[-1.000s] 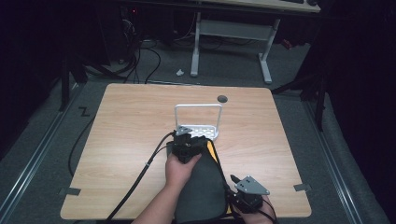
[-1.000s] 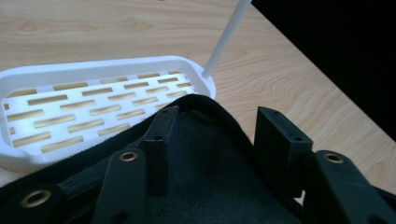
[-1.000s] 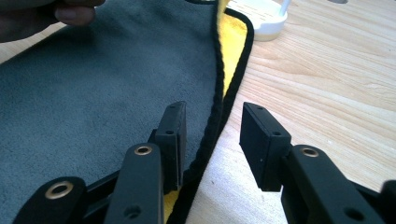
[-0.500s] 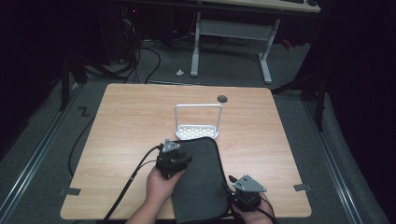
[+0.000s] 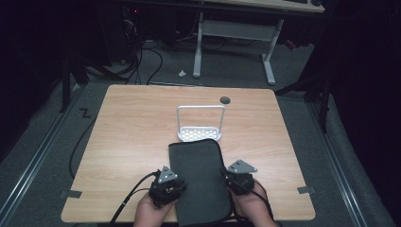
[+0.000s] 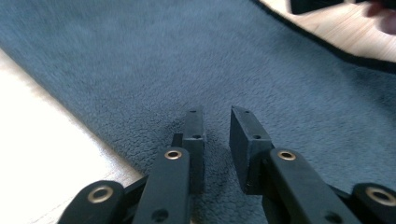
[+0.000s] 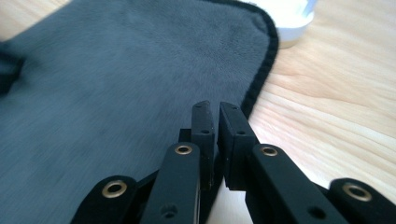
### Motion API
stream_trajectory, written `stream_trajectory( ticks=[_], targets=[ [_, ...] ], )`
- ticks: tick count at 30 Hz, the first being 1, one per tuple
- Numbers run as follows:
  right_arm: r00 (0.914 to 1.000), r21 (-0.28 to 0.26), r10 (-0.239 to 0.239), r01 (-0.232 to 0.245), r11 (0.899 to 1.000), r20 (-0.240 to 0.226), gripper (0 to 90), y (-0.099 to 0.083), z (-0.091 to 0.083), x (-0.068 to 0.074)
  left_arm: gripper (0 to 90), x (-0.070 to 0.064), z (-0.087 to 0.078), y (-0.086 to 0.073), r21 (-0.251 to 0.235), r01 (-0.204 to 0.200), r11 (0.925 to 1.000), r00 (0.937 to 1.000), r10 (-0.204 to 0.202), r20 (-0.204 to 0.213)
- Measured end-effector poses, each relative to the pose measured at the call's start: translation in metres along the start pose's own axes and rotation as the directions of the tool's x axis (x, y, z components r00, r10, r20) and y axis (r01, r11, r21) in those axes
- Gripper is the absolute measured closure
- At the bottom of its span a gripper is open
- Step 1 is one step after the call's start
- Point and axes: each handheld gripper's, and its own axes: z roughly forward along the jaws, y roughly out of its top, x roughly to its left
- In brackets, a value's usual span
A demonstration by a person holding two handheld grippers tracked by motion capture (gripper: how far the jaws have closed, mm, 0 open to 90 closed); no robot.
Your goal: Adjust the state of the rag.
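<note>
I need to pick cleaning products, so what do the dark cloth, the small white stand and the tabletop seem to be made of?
The dark cloth looks like soft grey fleece or microfibre: matte, with a fuzzy nap and a stitched black edge. The small white stand seems to be painted metal or plastic, judging by its thin bent frame and perforated base. The tabletop shows light wood grain with a smooth finish, probably laminate or veneer.

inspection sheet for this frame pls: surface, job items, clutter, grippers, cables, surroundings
Surface: wooden table, bare wood around the work.
Job's things: dark grey cloth lies flat at the near edge; its far end meets the white wire stand.
Clutter: nothing seen.
Grippers: left gripper over the cloth, jaws slightly apart; right gripper at the cloth's right hem, jaws nearly closed.
Cables: black cable trails from the left gripper.
Surroundings: dark room, white desk frame behind.
</note>
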Motion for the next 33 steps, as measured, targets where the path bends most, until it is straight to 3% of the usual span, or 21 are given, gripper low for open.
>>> stream_trajectory(
  ticks=[4,5,9,13,19,24,30,33],
  targets=[
    [1.0000,0.070,-0.003,0.003,0.998,0.006,86.1,0.004,0.026,-0.003,77.5,0.008,0.000,-0.002,-0.005,0.004,1.0000,1.0000,-0.004,0.003],
    [1.0000,0.060,0.001,-0.002,0.998,0.005,86.1,0.003,0.027,-0.003,78.0,0.011,-0.001,-0.002,-0.003,0.004,1.0000,1.0000,-0.004,0.002],
    [0.9996,0.064,0.015,-0.013,0.998,-0.024,85.8,-0.001,0.020,0.003,78.3,0.019,-0.007,-0.004,0.005,0.014,0.9999,0.9999,-0.014,-0.003],
    [0.9983,0.049,0.006,-0.004,0.999,-0.058,85.0,-0.013,0.007,0.014,78.2,0.022,-0.017,-0.013,0.006,0.025,0.9997,0.9995,-0.025,0.020],
    [0.9945,0.044,-0.019,0.024,0.999,-0.103,83.0,-0.028,-0.013,0.031,78.1,0.008,-0.033,-0.032,0.007,0.013,0.9999,0.9984,-0.014,0.054],
    [0.9938,0.033,-0.031,0.035,0.999,-0.107,82.1,-0.034,-0.018,0.036,76.4,0.006,-0.035,-0.030,0.011,0.007,0.9999,0.9982,-0.008,0.060],
    [0.9936,0.025,-0.035,0.038,0.999,-0.107,82.0,-0.033,-0.016,0.036,69.7,0.034,-0.030,-0.010,-0.059,0.060,0.9965,0.9982,-0.060,0.001],
    [0.9927,0.023,-0.040,0.043,0.999,-0.113,81.9,-0.034,-0.016,0.035,62.1,0.052,-0.020,0.004,-0.063,0.104,0.9925,0.9935,-0.107,-0.038]
  ],
)
